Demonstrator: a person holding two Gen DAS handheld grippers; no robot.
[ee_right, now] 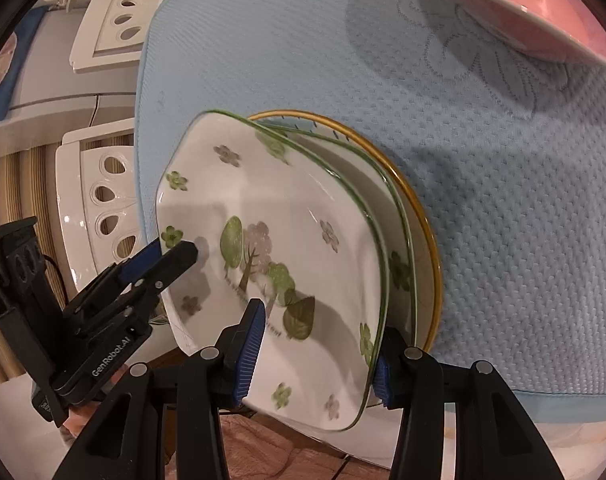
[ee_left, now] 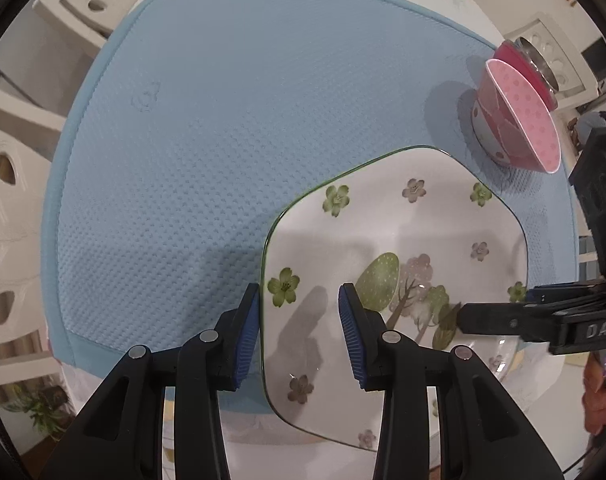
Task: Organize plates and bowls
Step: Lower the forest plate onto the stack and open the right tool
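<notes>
Both grippers are pinching the square floral plate (ee_right: pixel 271 248) by opposite rims, I'd guess to keep it steady over the stack. The left gripper (ee_left: pixel 299 336) is clamping the rim at 7 o'clock and the right gripper (ee_right: pixel 317 356) is gripping the near edge. It's sitting tilted over another square plate and a gold-rimmed plate (ee_right: pixel 429 240). The blue mat (ee_left: pixel 223 120) is lying wide open toward 10 o'clock; the pink bowls (ee_left: pixel 519 120) are crowding 2 o'clock.

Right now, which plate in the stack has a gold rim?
The bottom plate, round, under the two square flowered plates, which have green rims. It rests on the blue mat.
</notes>
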